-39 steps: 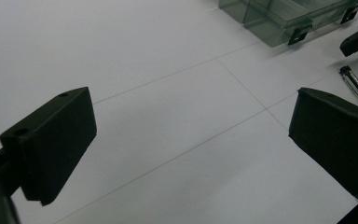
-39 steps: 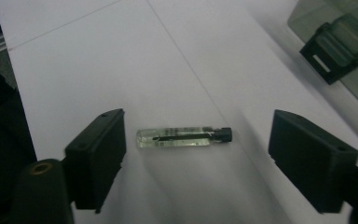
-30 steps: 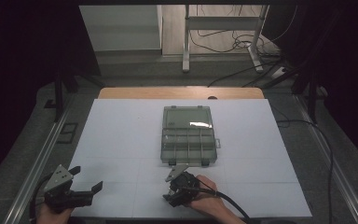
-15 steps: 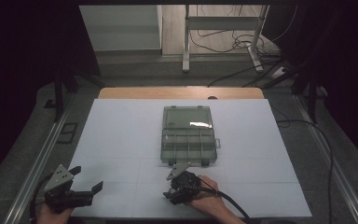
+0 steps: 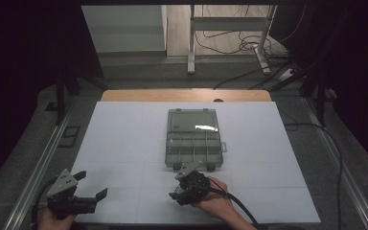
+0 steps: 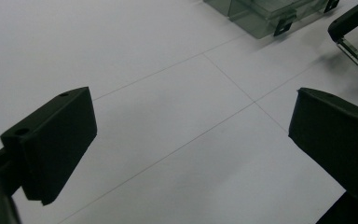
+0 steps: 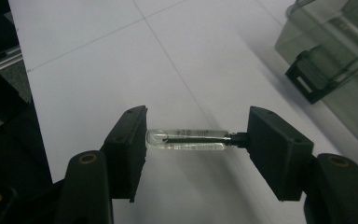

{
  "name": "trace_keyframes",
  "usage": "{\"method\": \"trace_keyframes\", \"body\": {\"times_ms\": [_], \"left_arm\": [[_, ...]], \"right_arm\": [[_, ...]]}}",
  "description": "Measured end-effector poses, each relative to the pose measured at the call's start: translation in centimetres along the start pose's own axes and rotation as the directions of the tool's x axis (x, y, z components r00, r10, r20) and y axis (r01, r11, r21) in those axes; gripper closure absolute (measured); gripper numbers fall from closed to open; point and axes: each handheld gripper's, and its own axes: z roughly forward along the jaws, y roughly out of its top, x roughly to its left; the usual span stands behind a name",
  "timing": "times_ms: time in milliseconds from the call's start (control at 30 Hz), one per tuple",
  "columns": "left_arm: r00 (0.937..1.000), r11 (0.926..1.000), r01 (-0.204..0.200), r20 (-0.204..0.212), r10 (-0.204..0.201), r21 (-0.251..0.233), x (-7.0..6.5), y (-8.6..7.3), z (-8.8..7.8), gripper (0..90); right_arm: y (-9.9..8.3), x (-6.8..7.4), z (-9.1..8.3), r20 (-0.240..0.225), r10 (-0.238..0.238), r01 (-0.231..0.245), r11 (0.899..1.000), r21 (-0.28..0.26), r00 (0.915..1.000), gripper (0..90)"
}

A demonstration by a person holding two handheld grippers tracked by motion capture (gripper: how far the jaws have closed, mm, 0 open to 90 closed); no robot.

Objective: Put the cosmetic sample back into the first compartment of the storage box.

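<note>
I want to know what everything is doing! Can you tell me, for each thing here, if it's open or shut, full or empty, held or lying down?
Plastic box: lid open, lying flat on the table; its compartments look empty.
Small glass vial: held lengthwise, end to end, between the right gripper's jaws, above the table.
Right gripper: shut on the vial.
Left gripper: open, holding nothing.

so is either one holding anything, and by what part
The right tongs hold a small clear vial lengthwise, one jaw on each end. The left tongs are open and hold nothing.
</note>
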Motion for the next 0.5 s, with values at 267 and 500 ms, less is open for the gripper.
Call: {"method": "trace_keyframes", "body": {"times_ms": [267,500], "left_arm": [[0.9996,0.9998,0.016,0.023,-0.016,0.007,-0.1,0.1,0.0,1.7],[0.9995,0.9997,0.020,0.023,-0.021,0.012,0.0,0.1,0.0,1.7]], "right_arm": [[0.3,-0.9,-1.0,0.016,0.024,-0.024,0.999,-0.036,0.9996,39.9],[0.5,-1.5,-1.7,0.019,0.043,-0.042,0.998,-0.050,0.9989,39.9]]}}
